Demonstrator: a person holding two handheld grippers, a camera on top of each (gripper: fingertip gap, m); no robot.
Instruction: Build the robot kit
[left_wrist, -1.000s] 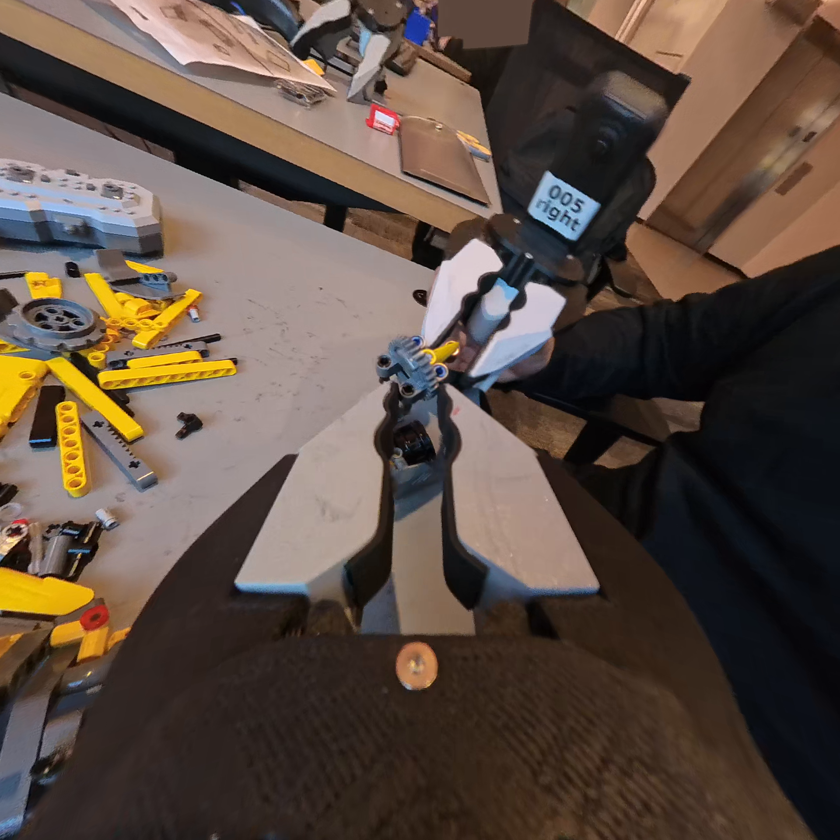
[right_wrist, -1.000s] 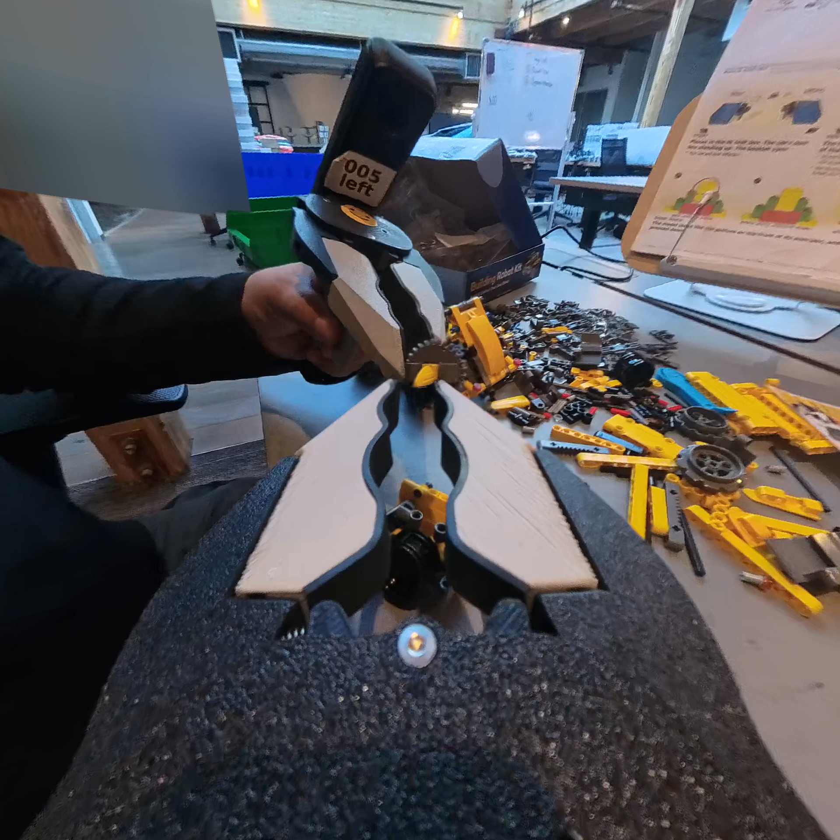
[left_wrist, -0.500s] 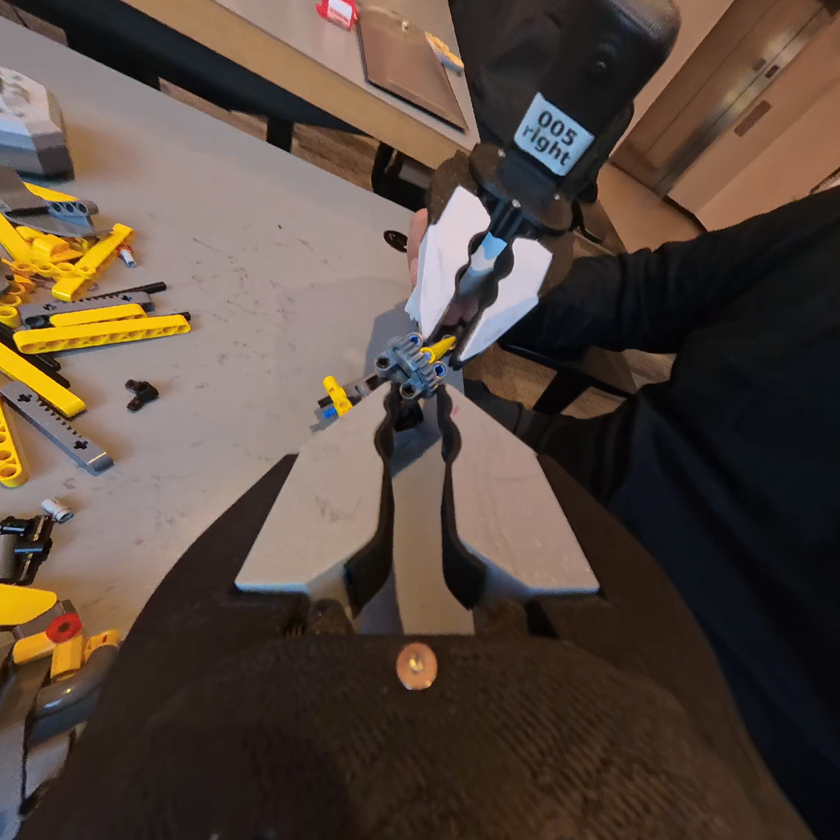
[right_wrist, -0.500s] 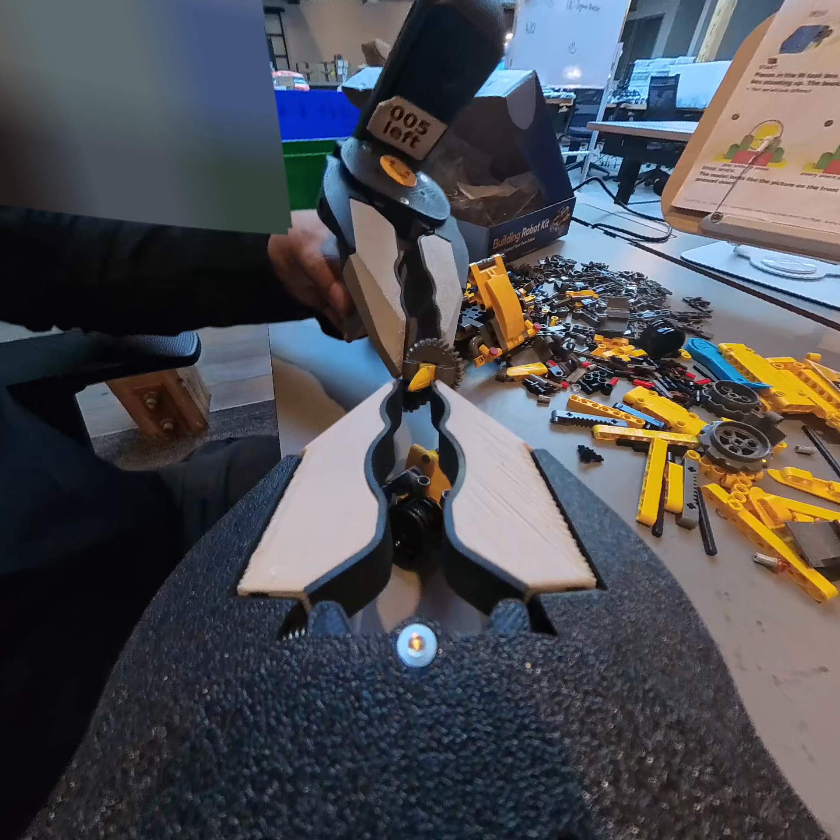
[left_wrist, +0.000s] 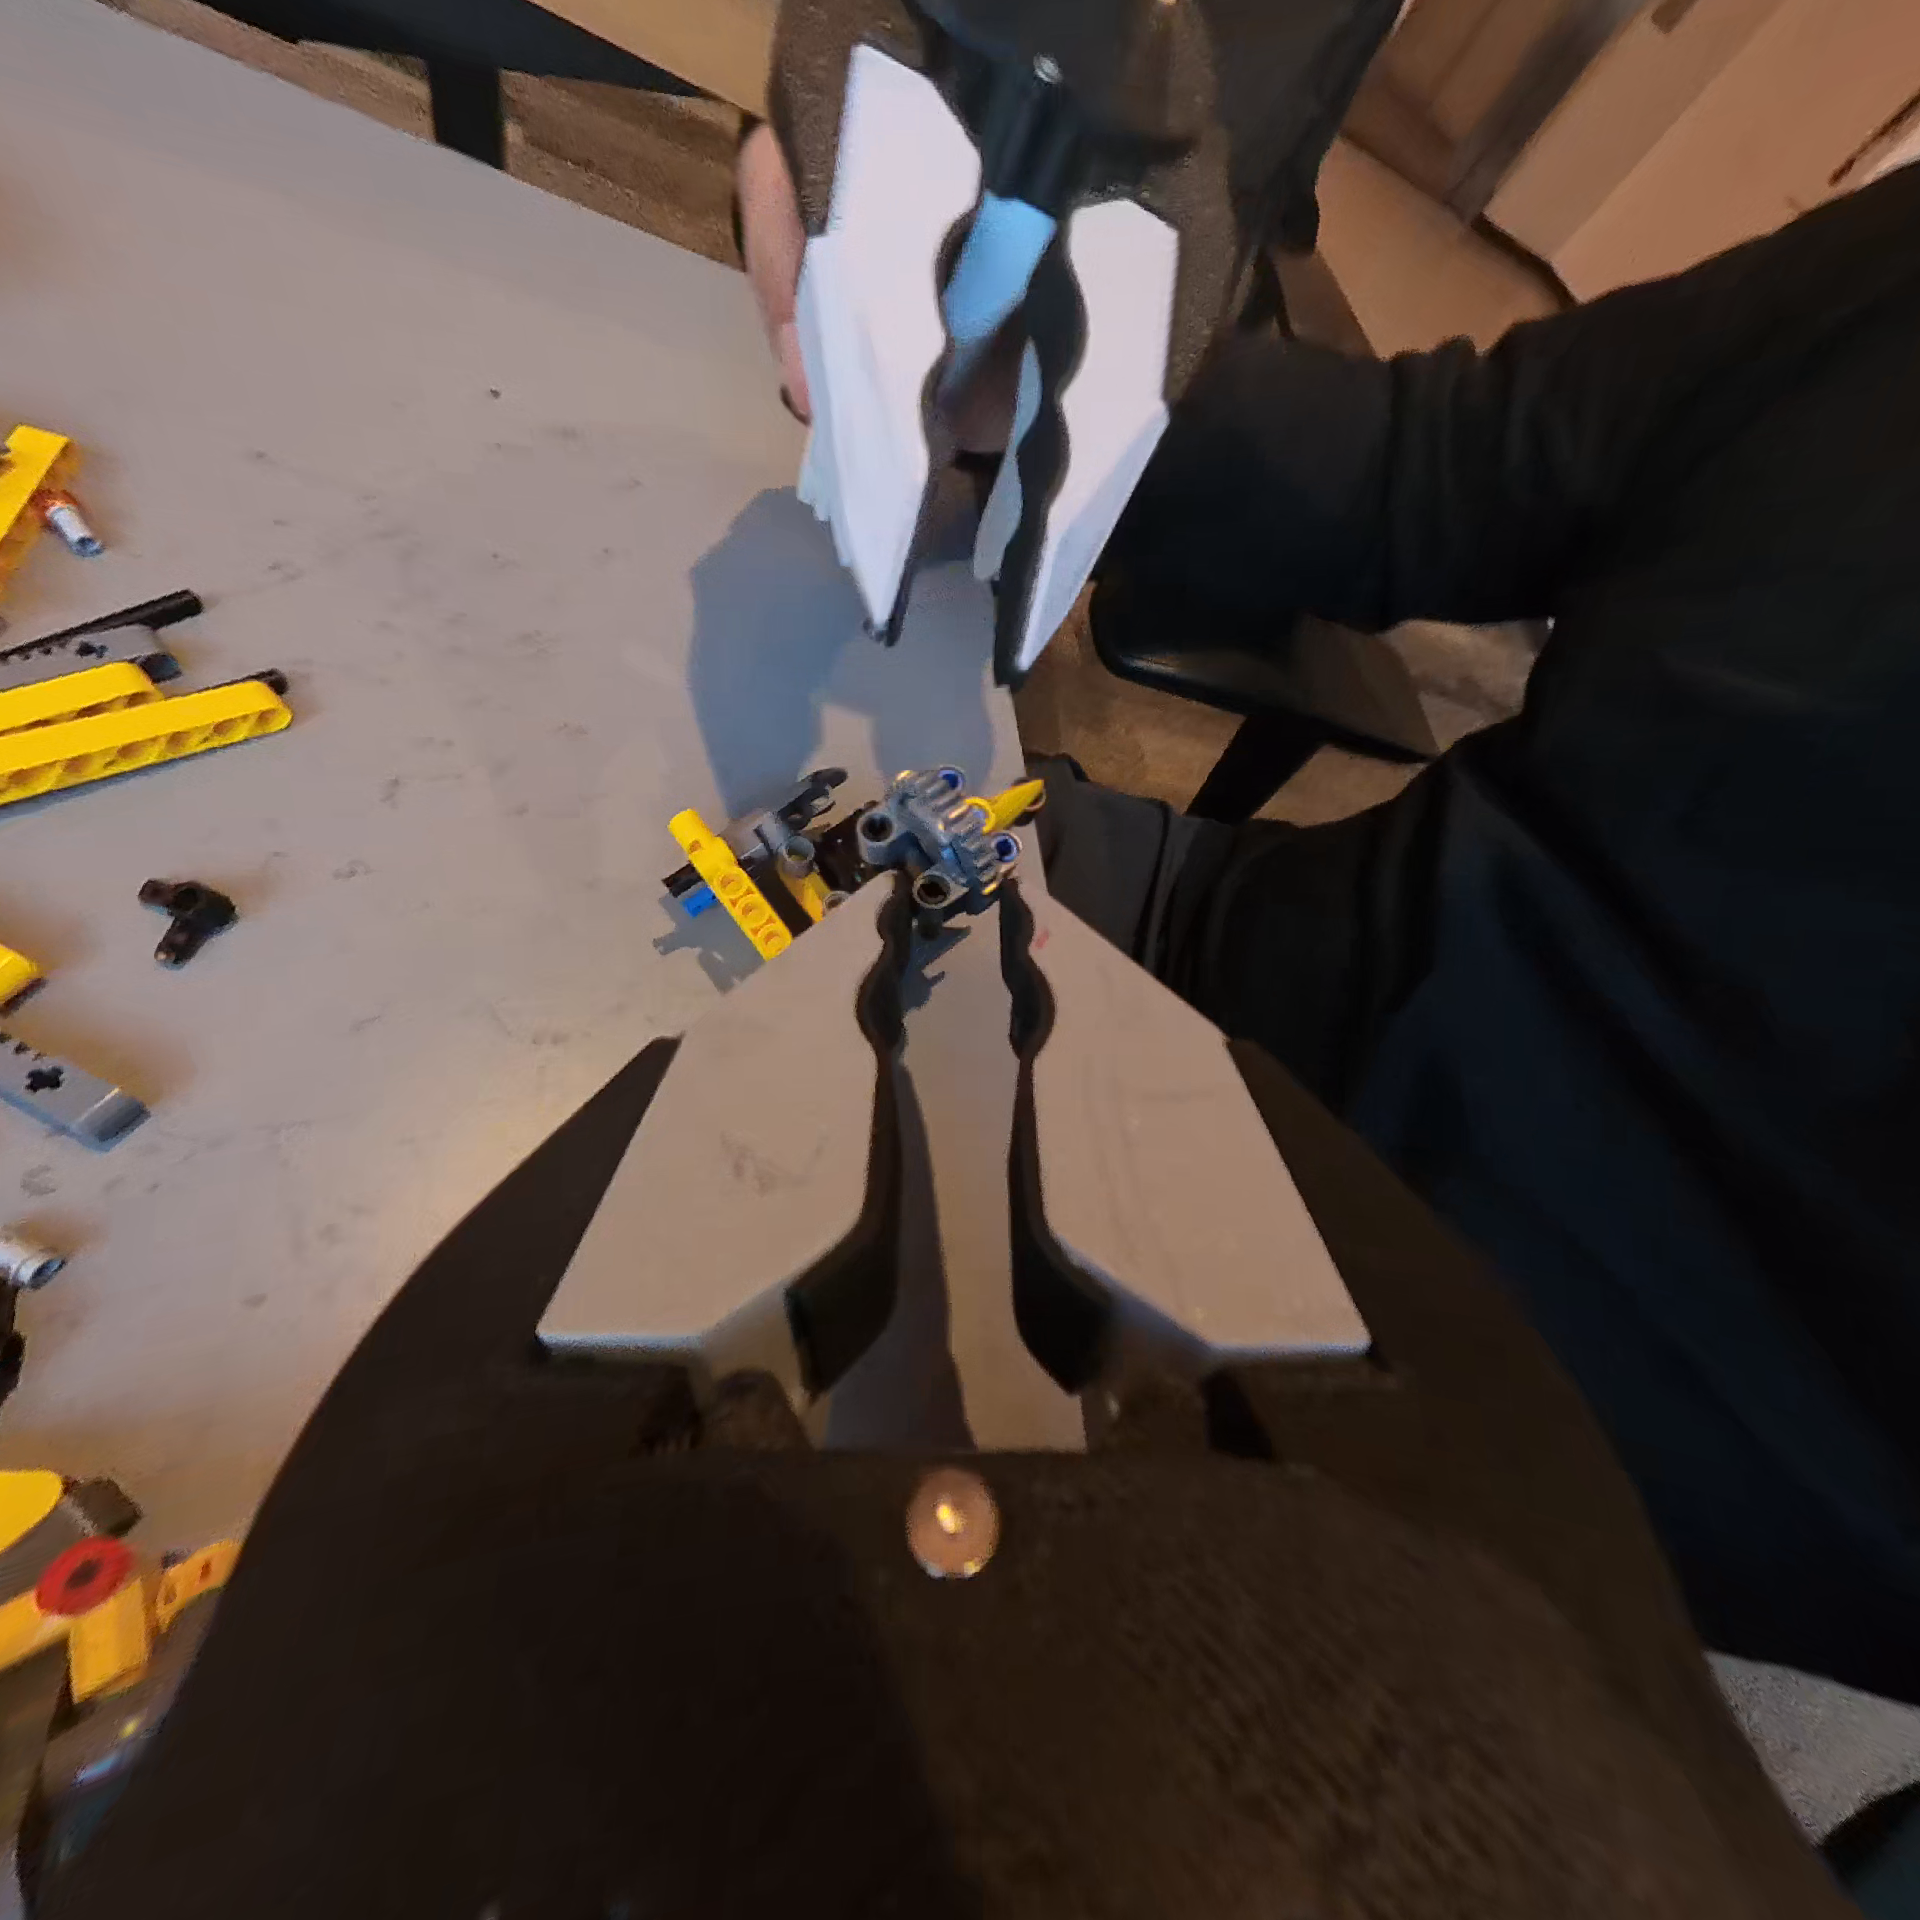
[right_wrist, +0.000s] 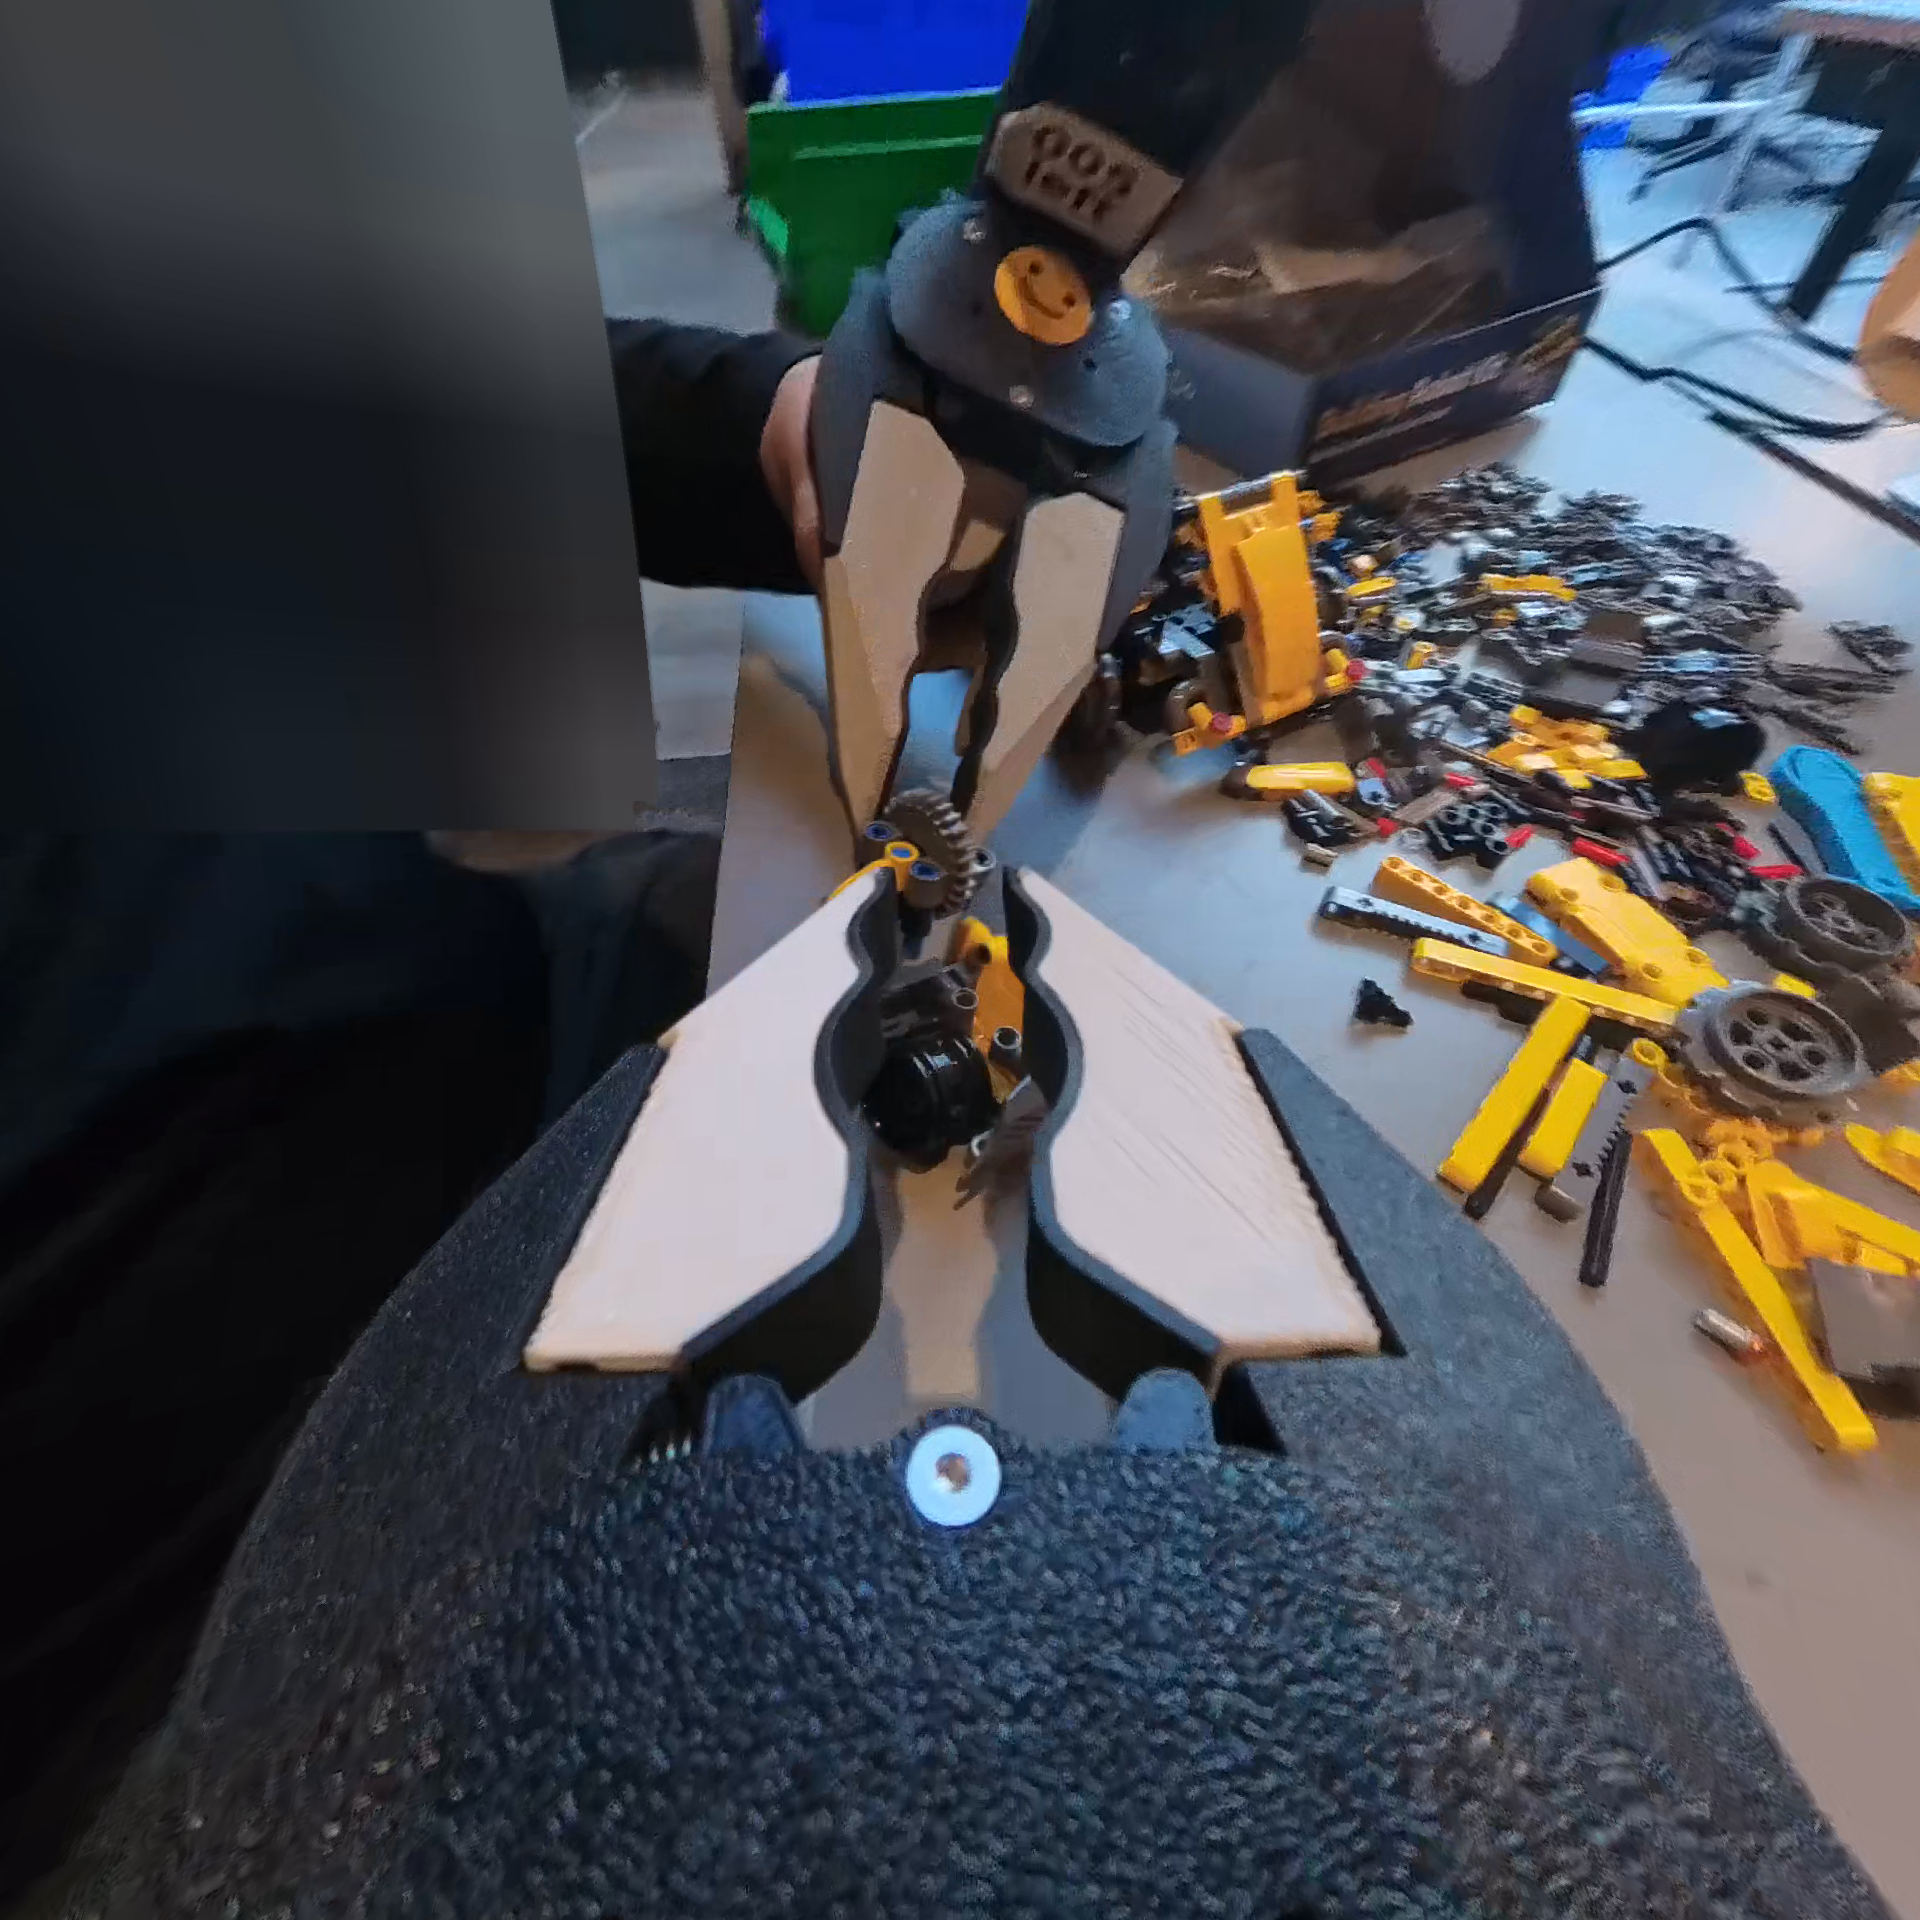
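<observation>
Left wrist view. I am seeing the left gripper (left_wrist: 943, 896) pinching a gear cluster (left_wrist: 935, 831) at its fingertips, just over the table (left_wrist: 468, 436) near the table's 3 o'clock edge. The cluster is grey with blue pins and open round holes. Its yellow axle (left_wrist: 1010, 802) is pointing toward 2 o'clock, and that is the cluster's long axis. A yellow-and-black sub-assembly (left_wrist: 753, 878) is lying on the table at the cluster's 9 o'clock side, touching or nearly so; I cannot tell whether the two are joined. The right gripper (left_wrist: 948, 649) is hanging at 12 o'clock, apart from the cluster, with a narrow gap between its fingers and nothing in it. Yellow beams (left_wrist: 135, 727) and a black connector (left_wrist: 187, 916) are lying toward 9 o'clock.

Right wrist view. The left gripper (right_wrist: 930, 805) is coming down from 12 o'clock, nipping the gear cluster (right_wrist: 930, 854), whose toothed wheel is facing me. The right gripper (right_wrist: 948, 894) is sitting just beneath it, fingers slightly parted. Through that gap the sub-assembly (right_wrist: 935, 1081) is showing a black wheel and a yellow beam. Loose parts (right_wrist: 1558, 727) are spreading from 1 to 3 o'clock.

Containers: a dark box (right_wrist: 1434, 395) is standing open at 1 o'clock, its contents blurred. A green bin (right_wrist: 862, 177) is at 12 o'clock; its inside is hidden.
</observation>
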